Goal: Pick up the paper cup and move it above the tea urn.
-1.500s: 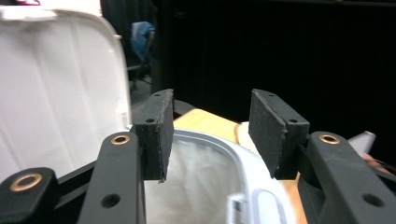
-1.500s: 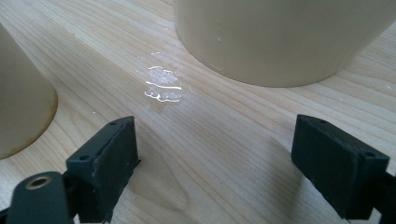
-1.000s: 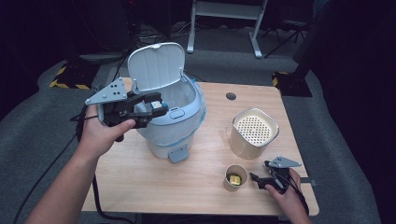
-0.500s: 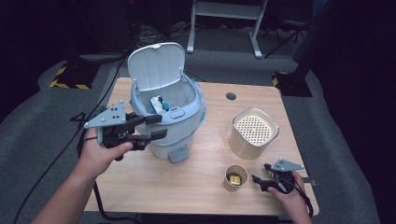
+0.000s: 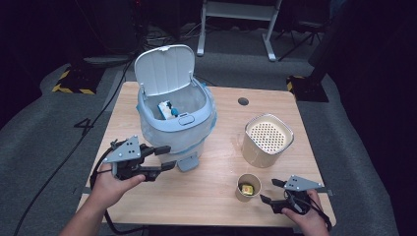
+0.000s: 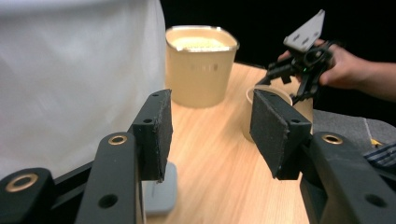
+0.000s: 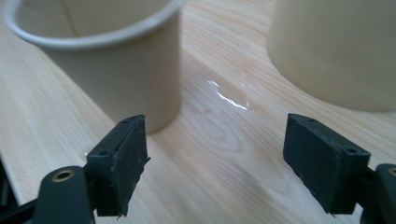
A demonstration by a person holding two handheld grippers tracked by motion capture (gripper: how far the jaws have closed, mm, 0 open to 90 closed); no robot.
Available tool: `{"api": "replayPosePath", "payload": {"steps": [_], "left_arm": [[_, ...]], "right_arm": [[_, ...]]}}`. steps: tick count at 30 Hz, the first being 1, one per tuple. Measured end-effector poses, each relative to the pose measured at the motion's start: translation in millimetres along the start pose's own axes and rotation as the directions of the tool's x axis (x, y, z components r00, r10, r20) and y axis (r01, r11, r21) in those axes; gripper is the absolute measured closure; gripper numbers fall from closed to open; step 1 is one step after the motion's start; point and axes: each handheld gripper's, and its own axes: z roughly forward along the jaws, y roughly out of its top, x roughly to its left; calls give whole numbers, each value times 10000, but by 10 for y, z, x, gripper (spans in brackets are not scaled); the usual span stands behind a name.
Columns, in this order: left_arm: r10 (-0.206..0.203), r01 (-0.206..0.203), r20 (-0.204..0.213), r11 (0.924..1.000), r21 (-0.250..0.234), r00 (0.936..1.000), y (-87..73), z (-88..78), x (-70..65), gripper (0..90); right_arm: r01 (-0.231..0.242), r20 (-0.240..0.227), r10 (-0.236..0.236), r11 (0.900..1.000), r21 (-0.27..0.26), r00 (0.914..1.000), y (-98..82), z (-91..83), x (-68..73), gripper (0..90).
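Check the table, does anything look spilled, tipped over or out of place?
Nothing stands out. The bin stands upright with its lid open, the perforated container and the small cup are upright, and the table shows no spill.

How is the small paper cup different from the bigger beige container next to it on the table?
The small paper cup is short and round, open on top, with something yellow inside. The beige container is taller and wider, squarish with rounded corners, and a perforated insert covers its top. The cup sits nearer the right gripper. Both are beige and stand upright on the table.
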Motion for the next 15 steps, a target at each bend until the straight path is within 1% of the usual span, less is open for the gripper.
{"api": "replayPosePath", "payload": {"steps": [2,3,4,5,7,8,10,11,12,15], "left_arm": [[-232,233,150,9997,-72,9996,-110,50,14,492],[-306,308,162,9995,-106,9994,-162,76,19,492],[-354,357,203,9993,-139,9992,-211,104,25,492],[-441,444,252,9990,-112,9987,-265,139,32,496],[-445,442,271,9990,89,9986,-319,177,45,495],[-400,397,263,9991,138,9989,-343,194,53,495],[-466,459,274,9986,267,9985,-391,219,56,490],[-449,442,280,9987,268,9986,-410,230,56,487],[-462,451,285,9983,370,9985,-435,243,54,483],[-537,511,347,9962,705,9980,-513,289,52,465]], "right_arm": [[37,-129,-39,9998,-176,9999,27,-3,58,218],[107,-321,-116,9996,-277,9994,48,1,101,214],[107,-321,-116,9996,-277,9994,48,1,101,214],[163,-482,-182,9992,-377,9987,66,12,144,206],[148,-544,-170,9990,-413,9984,71,15,160,203],[143,-643,-175,9987,-496,9978,80,18,181,199],[149,-897,-207,9978,-650,9957,103,26,232,196],[308,-922,-379,9966,-770,9950,122,46,273,183],[423,-912,-497,9957,-819,9946,127,63,285,179],[439,-961,-516,9958,-806,9940,139,110,316,172]]}}
